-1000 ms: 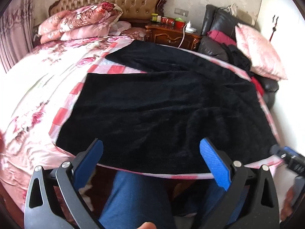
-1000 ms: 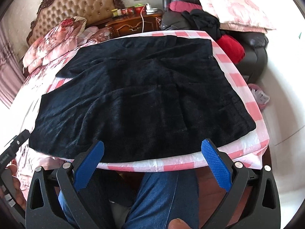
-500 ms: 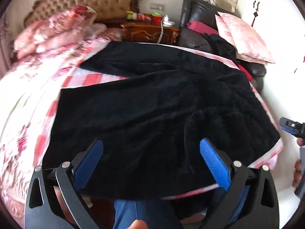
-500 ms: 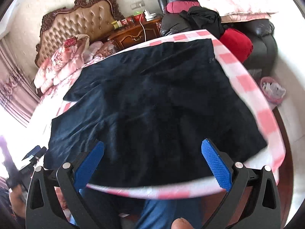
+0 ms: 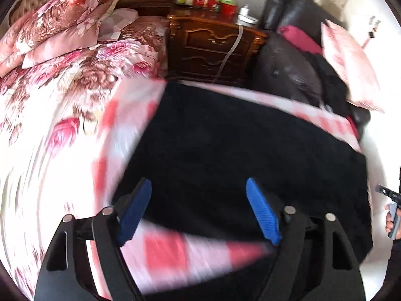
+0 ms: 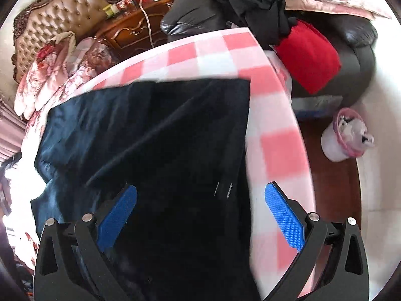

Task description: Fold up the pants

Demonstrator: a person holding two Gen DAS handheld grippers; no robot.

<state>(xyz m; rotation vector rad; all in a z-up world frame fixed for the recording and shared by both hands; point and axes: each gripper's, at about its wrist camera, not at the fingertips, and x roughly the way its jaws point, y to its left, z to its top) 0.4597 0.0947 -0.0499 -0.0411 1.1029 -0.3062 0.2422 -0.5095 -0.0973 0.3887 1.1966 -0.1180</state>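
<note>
Left wrist view. The left gripper (image 5: 198, 210) is angled down over the near left corner of the pants (image 5: 238, 155), its jaws spread wide and holding nothing. The left blue pad (image 5: 134, 210) sits at 7 o'clock over the pants' left edge and the checked sheet (image 5: 163, 250); the right pad (image 5: 262, 210) sits at 5 o'clock over black cloth. The pants lie flat on the sheet, filling the frame from centre toward 3 o'clock, their near edge crossing between the pads. The view is motion-blurred, so whether the pads touch the cloth cannot be told. A floral quilt (image 5: 50, 100) spreads at 9 o'clock, pillows (image 5: 55, 22) at 11 o'clock, a nightstand (image 5: 213, 47) at 12 o'clock, a black sofa (image 5: 288, 62) with a pink cushion (image 5: 351, 67) at 2 o'clock. The right gripper (image 5: 391, 200) shows at the 3 o'clock rim, its jaws hidden there.

Right wrist view. The right gripper (image 6: 200, 215) is tilted down above the pants' (image 6: 163, 163) right side, jaws spread wide and empty. Its left pad (image 6: 116, 218) at 7 o'clock lies over black cloth; its right pad (image 6: 284, 215) at 5 o'clock lies over the checked sheet (image 6: 275, 150), so the pants' right edge runs between them. The pants extend from 6 o'clock up to centre and toward 9 o'clock. A headboard (image 6: 62, 17) stands at 11 o'clock, a red cloth (image 6: 308, 57) at 2 o'clock, a bin (image 6: 345, 135) at 3 o'clock.
</note>
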